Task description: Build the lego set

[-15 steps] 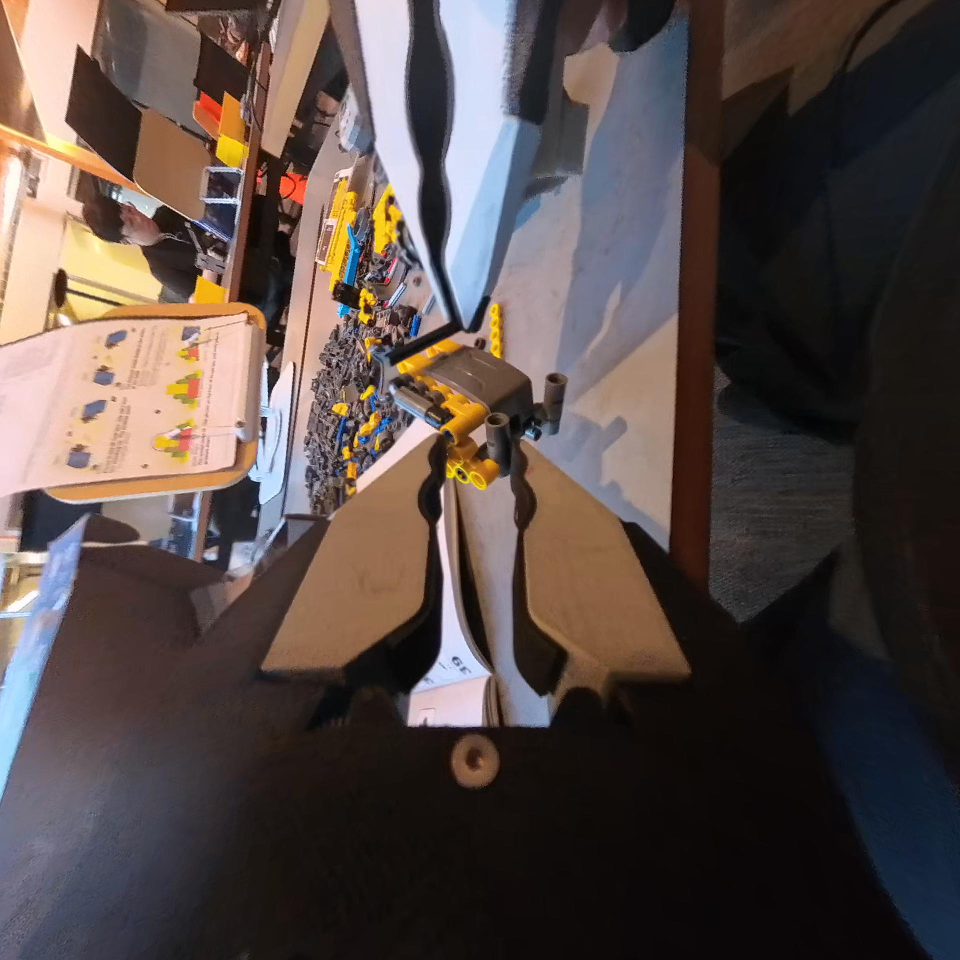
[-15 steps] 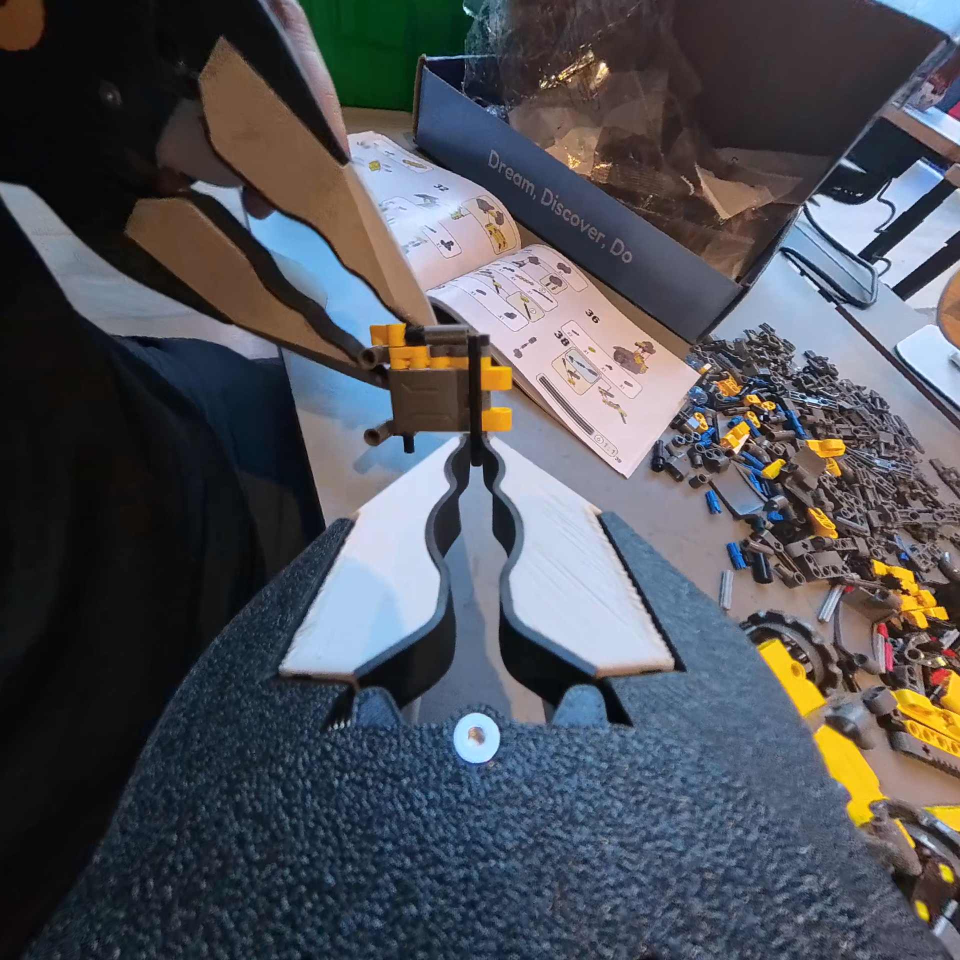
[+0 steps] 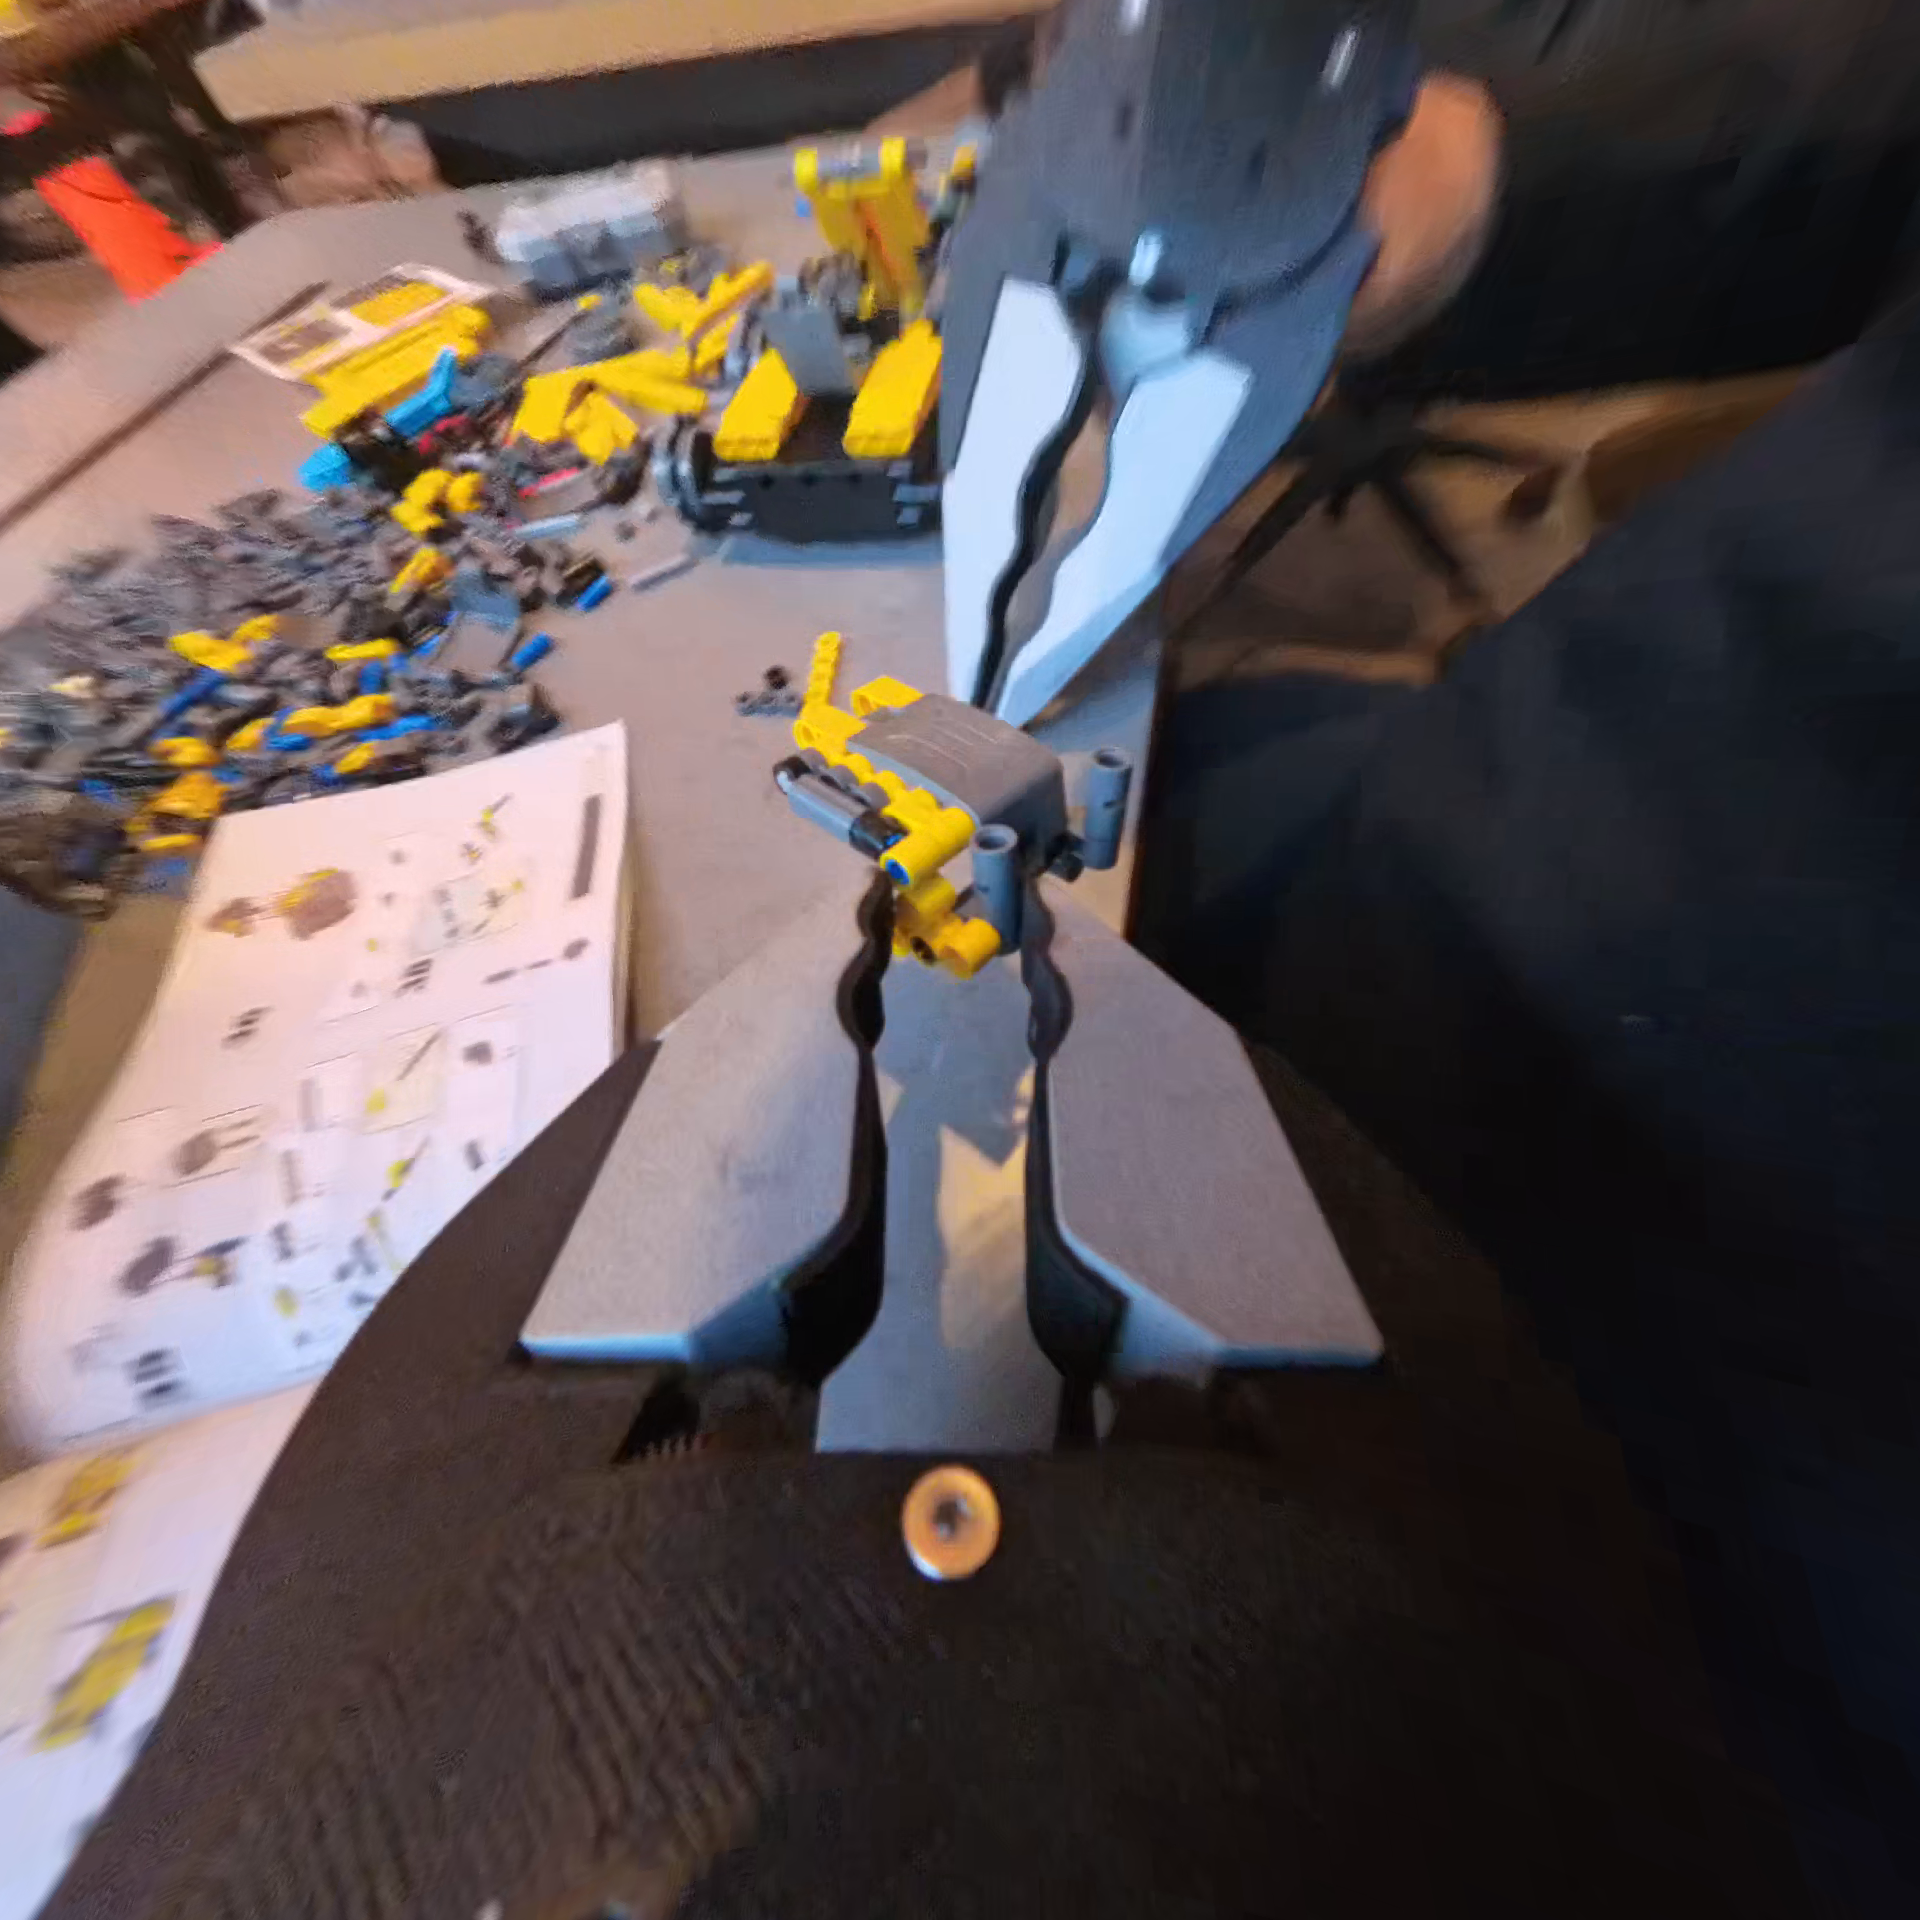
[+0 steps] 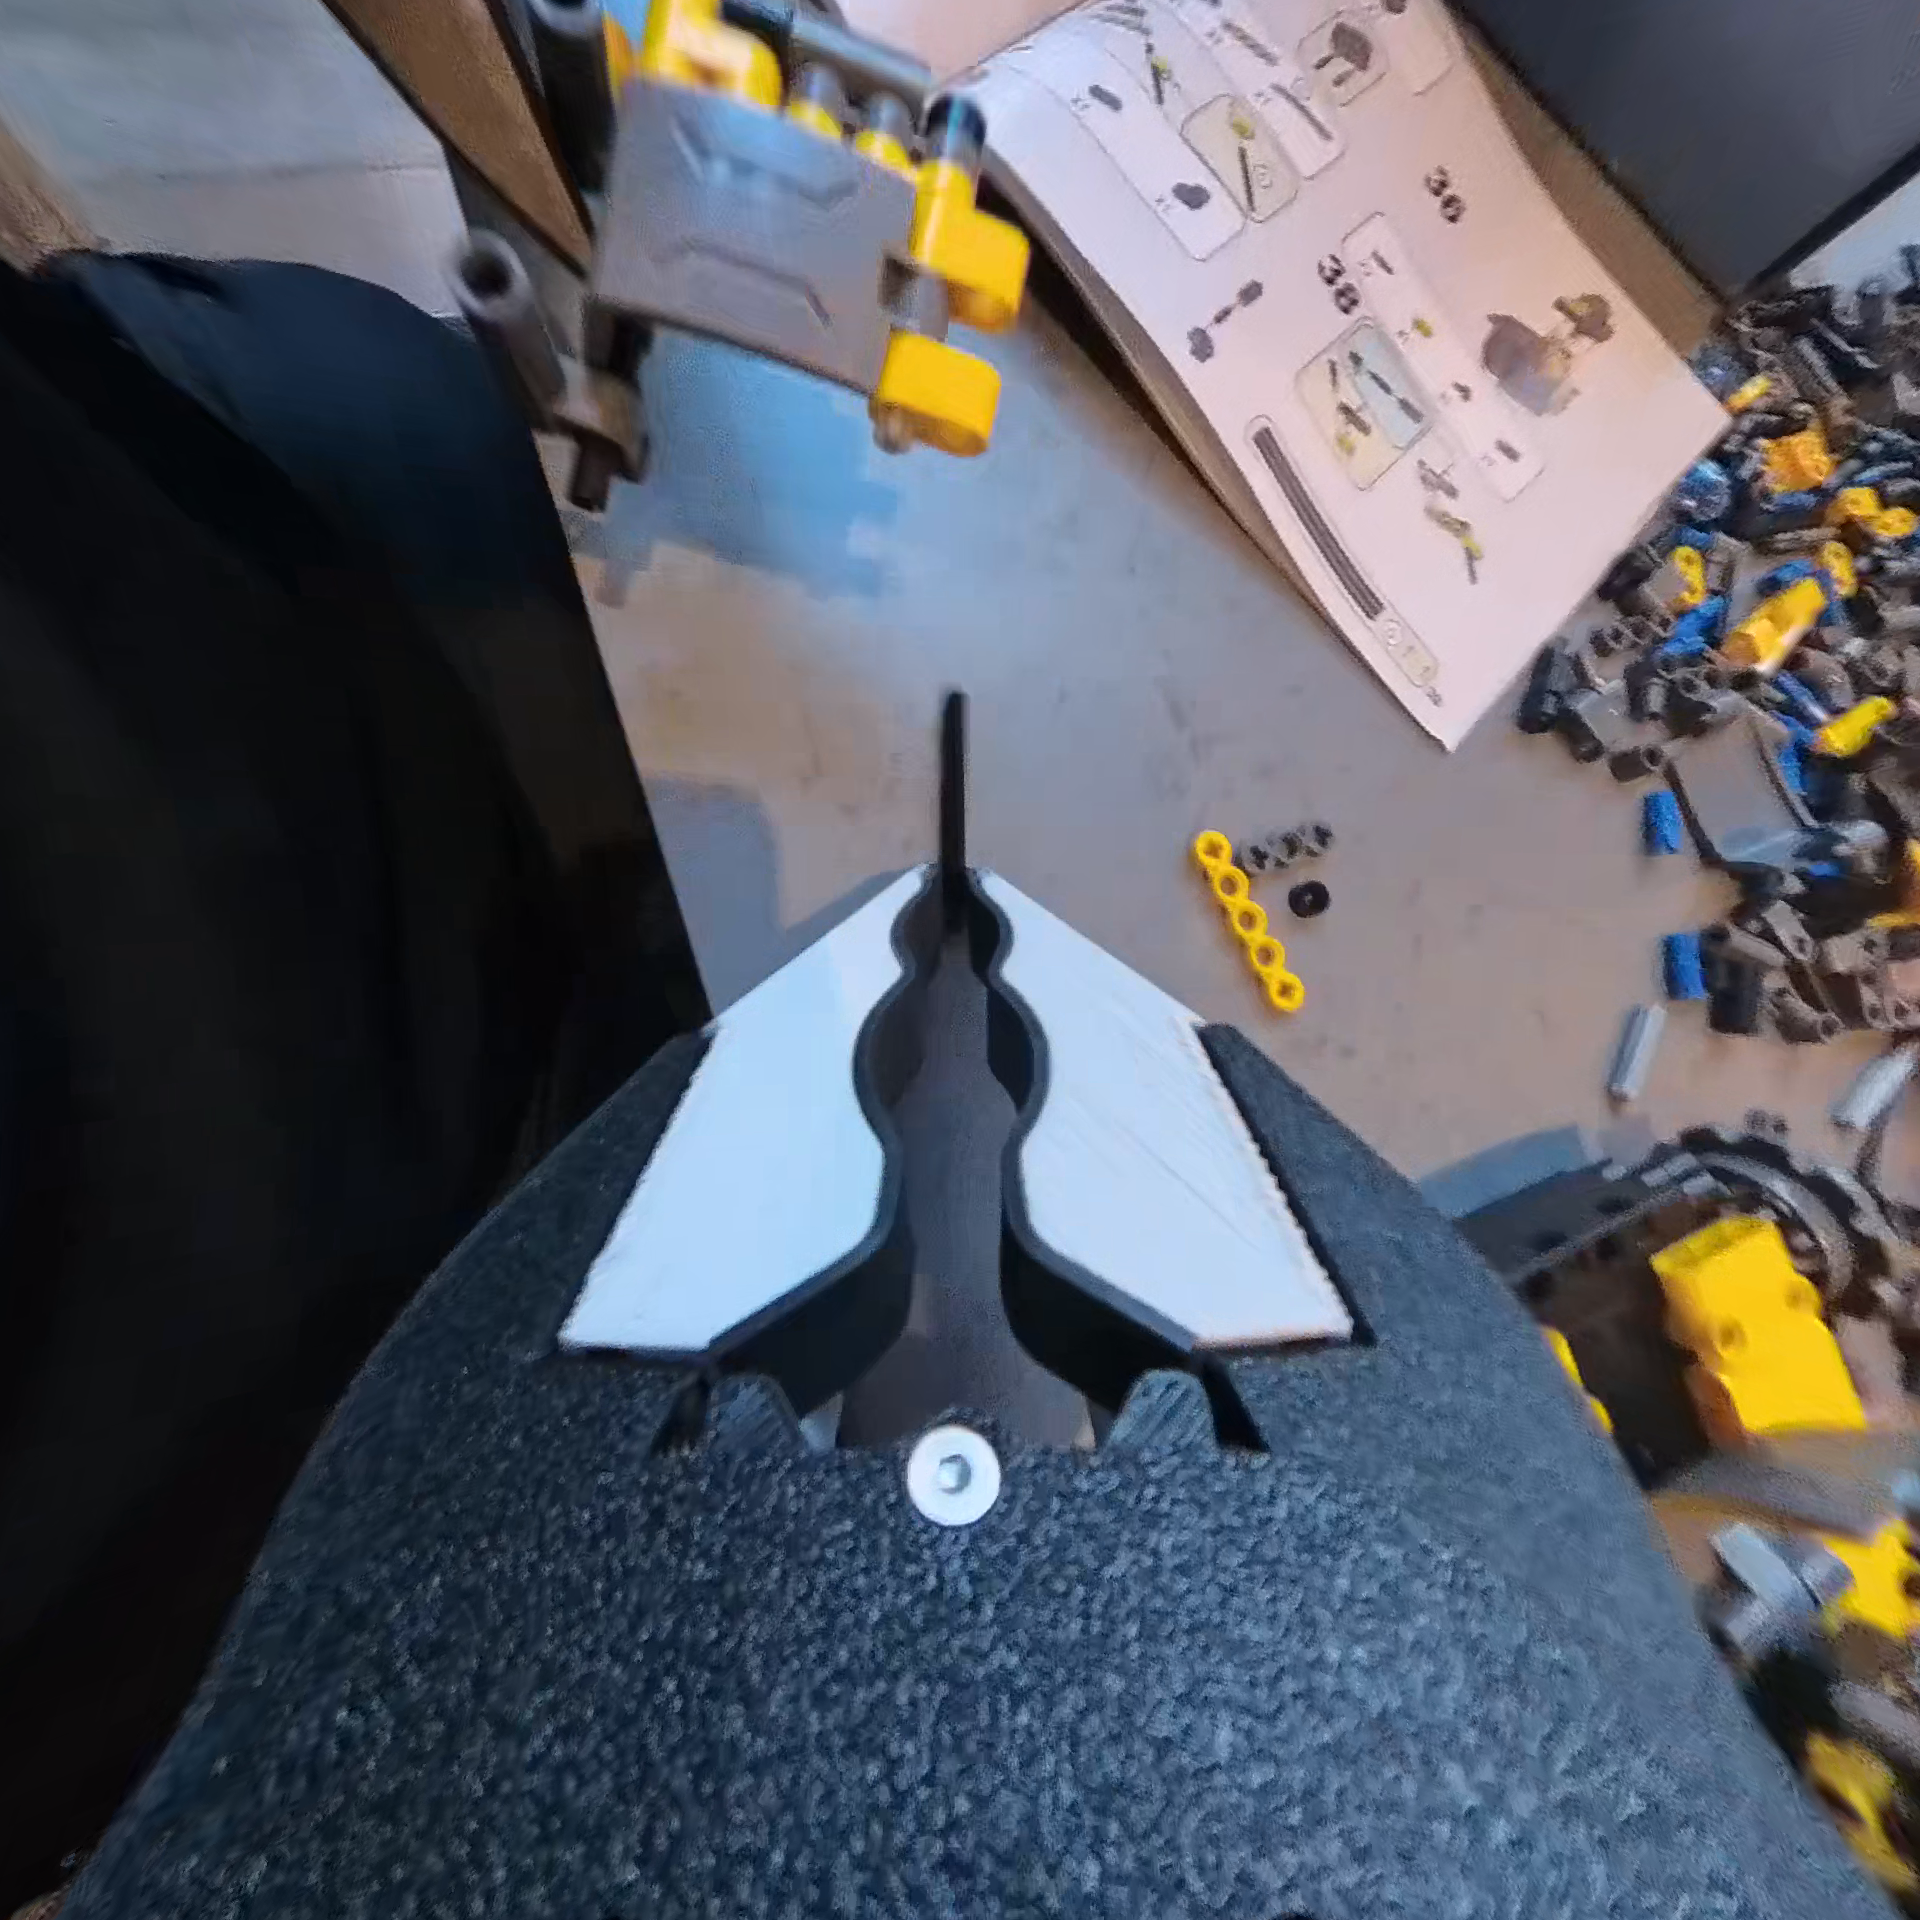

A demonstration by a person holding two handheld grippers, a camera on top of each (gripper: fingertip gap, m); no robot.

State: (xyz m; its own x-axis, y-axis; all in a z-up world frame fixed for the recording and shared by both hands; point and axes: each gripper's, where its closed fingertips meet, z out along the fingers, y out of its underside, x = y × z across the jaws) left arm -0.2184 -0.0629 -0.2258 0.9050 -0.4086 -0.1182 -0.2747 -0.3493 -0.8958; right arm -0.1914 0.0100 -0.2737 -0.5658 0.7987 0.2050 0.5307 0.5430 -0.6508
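Gripping a small grey and yellow brick assembly (image 3: pixel 925 800) by its lower yellow connector, the left gripper (image 3: pixel 951 914) holds it in the air above the near edge of the grey table (image 3: pixel 707 623), its fingers clamped on either side of that connector. The assembly has a grey curved panel on top, a row of yellow pieces along one side and short grey tube-like pieces sticking out toward the table's edge.

The right gripper (image 4: pixel 953 883) is pinched tight on a thin black rod (image 4: pixel 953 790), which stands straight out beyond the fingertips. In the right wrist view the assembly shows at the top, well apart from the rod's tip, with bare tabletop between them. In the left wrist view the right gripper hangs just behind the assembly, its pale fingers pointing down toward it.

On the table, beside the right gripper's fingers, lies a short yellow beam with a row of holes (image 4: pixel 1247 920), with a few small black pieces (image 4: pixel 1294 847) next to it. An open instruction booklet (image 4: pixel 1340 312) lies beyond, and to its side a big heap of loose dark, blue and yellow parts (image 4: pixel 1766 727). A partly built yellow and black model (image 3: pixel 821 436) stands farther back on the table.
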